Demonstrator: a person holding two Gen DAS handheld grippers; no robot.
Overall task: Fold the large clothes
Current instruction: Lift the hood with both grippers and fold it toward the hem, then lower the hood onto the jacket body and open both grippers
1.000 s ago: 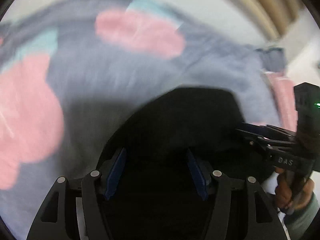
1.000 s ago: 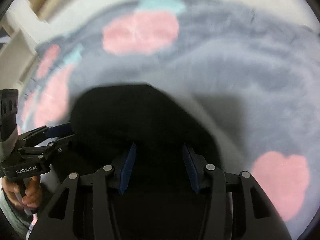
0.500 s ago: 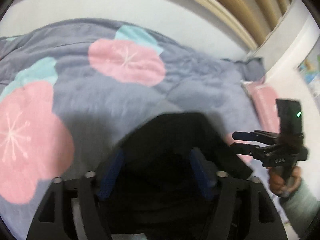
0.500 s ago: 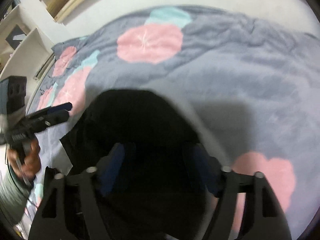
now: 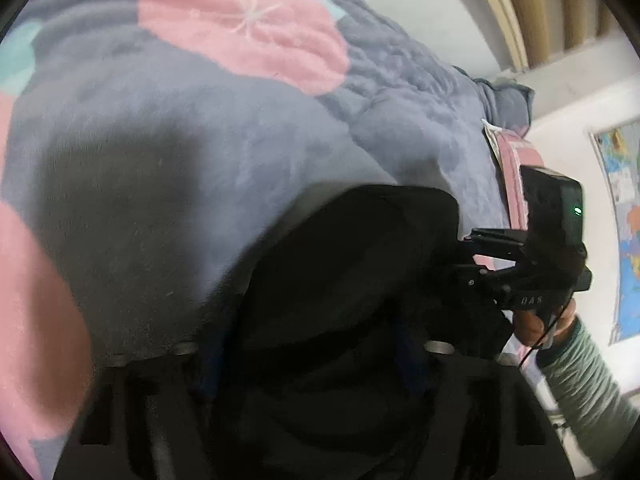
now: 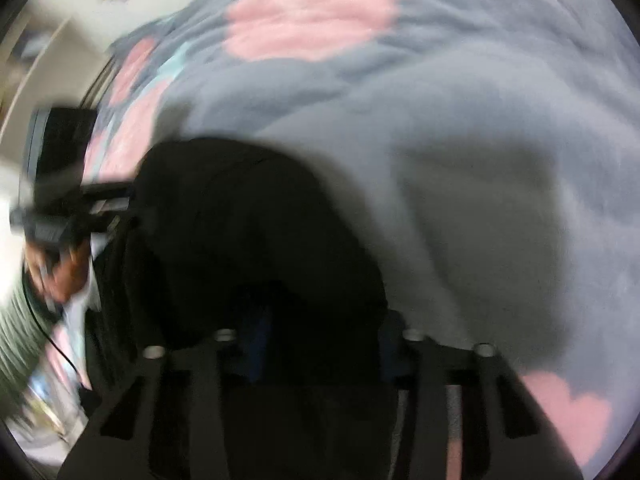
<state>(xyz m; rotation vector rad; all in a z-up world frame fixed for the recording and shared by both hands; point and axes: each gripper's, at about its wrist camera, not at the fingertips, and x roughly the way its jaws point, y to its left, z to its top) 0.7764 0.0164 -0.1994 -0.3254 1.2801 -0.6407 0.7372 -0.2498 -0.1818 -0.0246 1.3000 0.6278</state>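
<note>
**Both grippers buried in a black garment over a flowered quilt**

In the left wrist view the left gripper (image 5: 312, 344) has its two blue-padded fingers (image 5: 408, 364) set fairly wide apart, with the black garment (image 5: 352, 280) bunched between and over them; the cloth fills the gap and hides the tips, so whether the pads actually pinch it cannot be told. The right gripper (image 5: 476, 252) shows at the right of that view, pointing leftward into the edge of the same garment; its fingers look close together where they meet the cloth, though the tips are lost in the black; the right hand (image 5: 540, 324) wraps its handle from below, a green-striped sleeve (image 5: 580, 380) trailing down to the lower right.

In the right wrist view, which is blurred, the right gripper (image 6: 320, 348) again has dark fabric (image 6: 256, 240) heaped across its spread fingers (image 6: 256, 352); the left gripper (image 6: 100, 200) reaches in from the left edge to touch the garment, held by the left hand (image 6: 60, 264).

The garment lies in a rounded heap on a grey quilt (image 5: 200, 140) with pink flowers (image 5: 248, 28); a wall map (image 5: 624, 208) hangs at the far right.
</note>
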